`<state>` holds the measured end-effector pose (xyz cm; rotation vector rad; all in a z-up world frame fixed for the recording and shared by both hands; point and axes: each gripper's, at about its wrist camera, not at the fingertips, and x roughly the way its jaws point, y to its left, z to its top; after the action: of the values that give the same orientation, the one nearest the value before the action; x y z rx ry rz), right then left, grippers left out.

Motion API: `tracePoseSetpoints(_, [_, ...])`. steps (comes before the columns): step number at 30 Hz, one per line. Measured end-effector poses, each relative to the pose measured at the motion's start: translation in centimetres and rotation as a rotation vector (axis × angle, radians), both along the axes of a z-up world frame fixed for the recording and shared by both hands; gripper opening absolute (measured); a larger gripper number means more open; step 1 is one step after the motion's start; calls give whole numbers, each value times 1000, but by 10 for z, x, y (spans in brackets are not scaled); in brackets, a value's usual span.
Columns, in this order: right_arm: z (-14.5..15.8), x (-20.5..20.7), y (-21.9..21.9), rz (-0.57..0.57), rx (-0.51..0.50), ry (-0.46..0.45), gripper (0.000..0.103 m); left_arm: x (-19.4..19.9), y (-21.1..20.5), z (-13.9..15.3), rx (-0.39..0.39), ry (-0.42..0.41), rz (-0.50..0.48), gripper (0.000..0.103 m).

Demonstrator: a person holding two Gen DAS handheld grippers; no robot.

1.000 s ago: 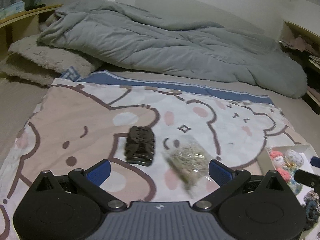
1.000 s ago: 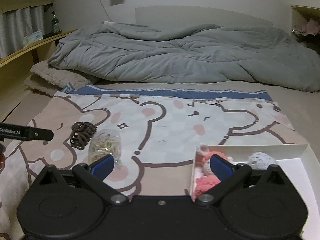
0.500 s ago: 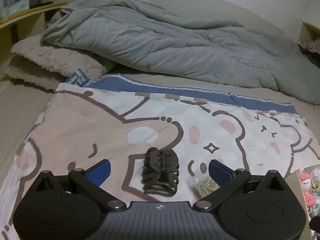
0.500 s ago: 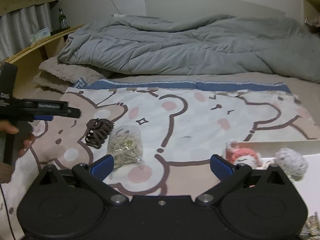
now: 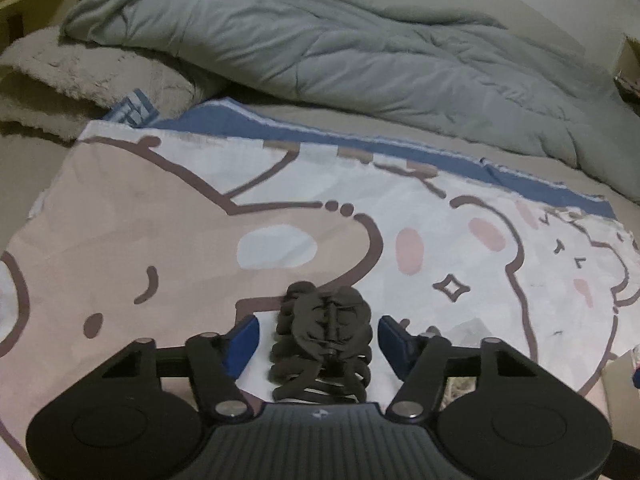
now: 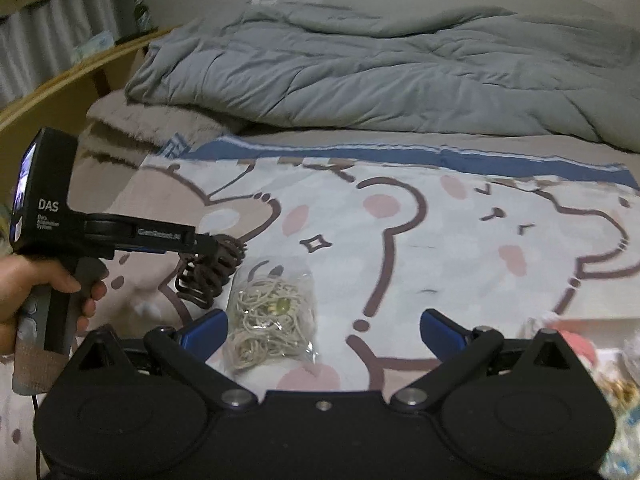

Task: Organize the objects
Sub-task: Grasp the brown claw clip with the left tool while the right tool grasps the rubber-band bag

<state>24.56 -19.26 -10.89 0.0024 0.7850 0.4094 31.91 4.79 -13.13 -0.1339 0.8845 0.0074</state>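
**Left claw closing around the hair clip**

The left claw (image 5: 318, 330) stood half spread with its jaws closing; the brown hair clip (image 5: 322, 338) lay between the blue pads (image 5: 245, 336) on the bear-print blanket (image 5: 168, 240), a gap showing on either side; the right claw (image 6: 323, 326) gaped wide over the bag of rubber bands (image 6: 268, 322), touching nothing; a hand (image 6: 44, 292) gripped the left tool's handle at the frame edge; the clip's near end was hidden behind the left claw's body; a white box (image 6: 568, 326) at the lower right was blurred and cut off, its contents unclear; a grey duvet (image 6: 380, 76) lay behind.
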Motion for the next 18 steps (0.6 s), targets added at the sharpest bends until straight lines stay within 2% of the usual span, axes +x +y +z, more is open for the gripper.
tracePoseSetpoints(3, [-9,10,12,21,-2,14,103,4,-2,-3,1,-9,-26,61])
tracePoseSetpoints(11, [-38,34,41,58,23,55,103,13,-5,-12,17,2,-10,53])
tracePoseSetpoints(18, [-56,39,71,118,-68,68,103,14,-5,-13,17,11,-8,53])
